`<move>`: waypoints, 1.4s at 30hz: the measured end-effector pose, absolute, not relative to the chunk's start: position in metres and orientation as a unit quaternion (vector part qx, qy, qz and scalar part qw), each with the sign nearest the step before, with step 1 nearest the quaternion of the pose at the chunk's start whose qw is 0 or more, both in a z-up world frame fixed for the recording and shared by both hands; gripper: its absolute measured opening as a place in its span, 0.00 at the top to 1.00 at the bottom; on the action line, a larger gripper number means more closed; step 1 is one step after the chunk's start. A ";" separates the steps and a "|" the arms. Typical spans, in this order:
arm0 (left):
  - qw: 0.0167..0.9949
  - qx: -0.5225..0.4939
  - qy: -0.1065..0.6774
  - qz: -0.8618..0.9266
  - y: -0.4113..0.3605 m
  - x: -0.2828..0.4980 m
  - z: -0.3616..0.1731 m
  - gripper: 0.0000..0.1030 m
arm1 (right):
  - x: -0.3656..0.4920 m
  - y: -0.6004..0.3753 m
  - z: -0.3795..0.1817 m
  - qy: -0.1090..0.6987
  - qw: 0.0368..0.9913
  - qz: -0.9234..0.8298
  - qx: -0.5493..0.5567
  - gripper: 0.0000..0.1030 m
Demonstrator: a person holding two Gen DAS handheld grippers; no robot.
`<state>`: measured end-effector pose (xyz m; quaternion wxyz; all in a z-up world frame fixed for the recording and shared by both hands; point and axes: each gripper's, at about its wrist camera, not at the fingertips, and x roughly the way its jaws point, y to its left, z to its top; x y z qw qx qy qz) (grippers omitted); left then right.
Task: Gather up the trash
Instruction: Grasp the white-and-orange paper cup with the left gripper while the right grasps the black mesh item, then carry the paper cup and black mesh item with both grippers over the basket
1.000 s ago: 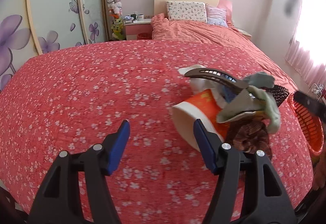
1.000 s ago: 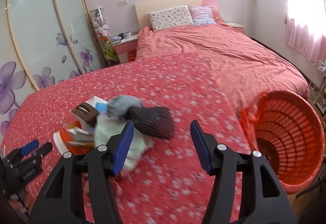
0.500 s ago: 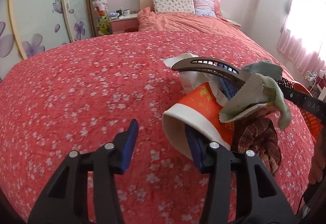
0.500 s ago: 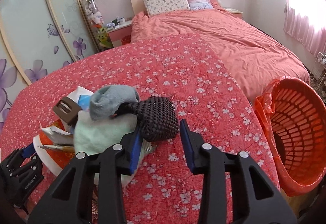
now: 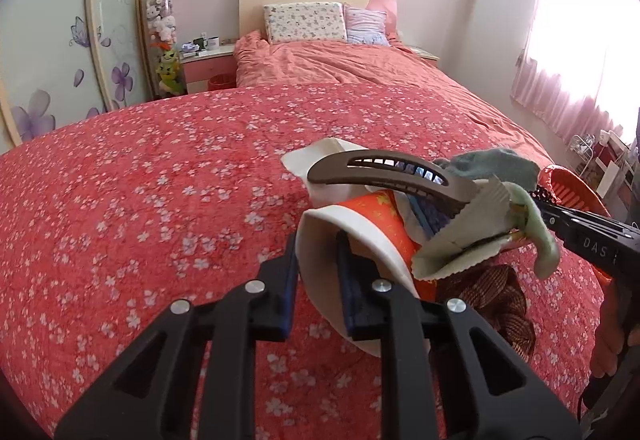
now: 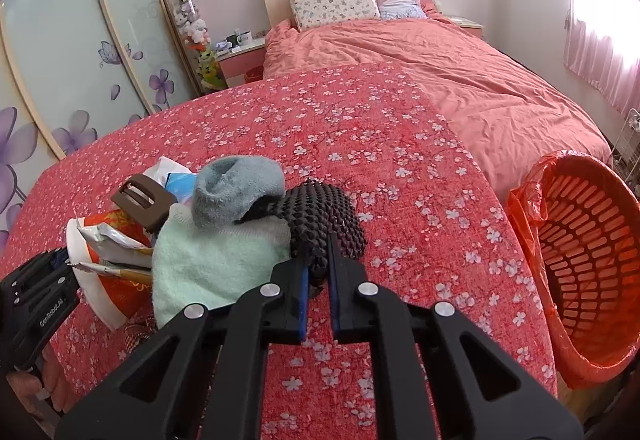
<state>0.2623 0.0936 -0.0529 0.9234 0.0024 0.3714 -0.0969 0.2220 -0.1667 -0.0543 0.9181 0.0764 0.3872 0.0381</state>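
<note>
My left tongs (image 5: 318,272) pinch the rim of the cup (image 5: 360,236) on the bed (image 6: 400,144), right tongs (image 6: 318,272) clamp the black mesh (image 6: 328,216), so both lift toward the bin (image 6: 580,260) just beside.

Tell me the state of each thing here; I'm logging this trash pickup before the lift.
Left tool: shut on the paper cup's rim.
Paper cup: on its side, stuffed with trash.
Right tool: shut on the black mesh piece.
Black mesh piece: pinched at its near edge.
Orange basket: tilted, bag-lined, looks empty.
Hair clip: atop the pile.
</note>
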 end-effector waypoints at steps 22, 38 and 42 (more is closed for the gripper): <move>0.937 -0.028 0.340 -0.073 0.140 0.212 -0.028 0.96 | 0.196 -0.188 -0.032 0.355 0.930 0.031 0.089 0.94; 0.945 -0.032 0.317 -0.067 0.145 0.193 0.002 0.96 | 0.186 -0.195 -0.014 0.329 0.937 0.045 0.104 0.94; 0.946 -0.033 0.314 -0.070 0.141 0.191 0.006 0.96 | 0.180 -0.202 -0.003 0.308 0.942 0.048 0.123 0.95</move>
